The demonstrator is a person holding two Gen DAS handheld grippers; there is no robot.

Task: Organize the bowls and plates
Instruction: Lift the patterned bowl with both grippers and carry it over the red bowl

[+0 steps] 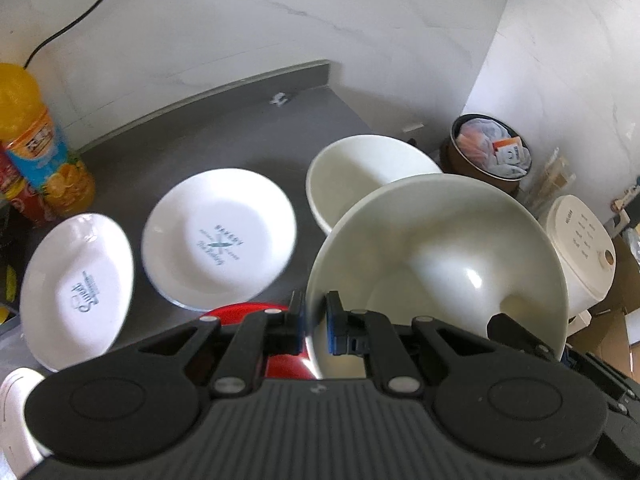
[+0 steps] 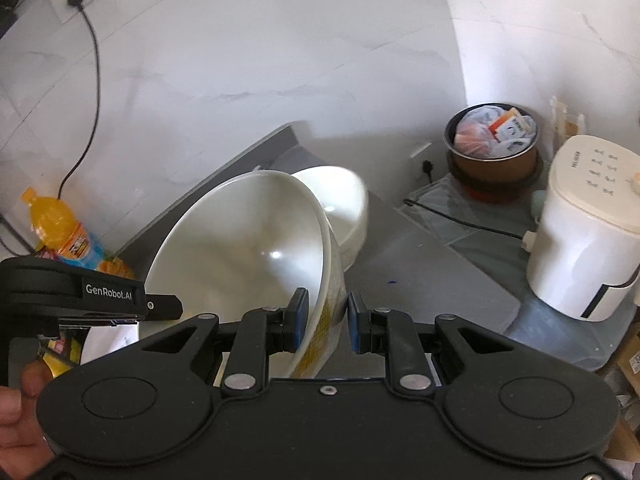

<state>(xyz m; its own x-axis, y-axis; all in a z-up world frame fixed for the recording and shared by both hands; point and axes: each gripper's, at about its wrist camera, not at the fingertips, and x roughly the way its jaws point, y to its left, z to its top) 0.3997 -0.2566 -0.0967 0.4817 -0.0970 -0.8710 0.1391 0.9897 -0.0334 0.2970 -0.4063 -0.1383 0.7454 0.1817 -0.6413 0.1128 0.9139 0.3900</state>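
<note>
Cream bowl (image 1: 436,256) hangs tilted over the counter (image 1: 224,128), just near a second bowl (image 1: 360,168), left gripper (image 1: 316,322) and right gripper (image 2: 328,322) each clamped on opposite rims. Uneven pulls could twist it loose onto the plates (image 1: 220,236).

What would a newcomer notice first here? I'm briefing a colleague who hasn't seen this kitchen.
The big cream bowl fills the foreground, gripped at its rim by the left tool and the right tool on opposite sides. Behind it a second cream bowl sits on the grey counter, with two white printed plates to the left. At far left stands an orange drink bottle.
</note>
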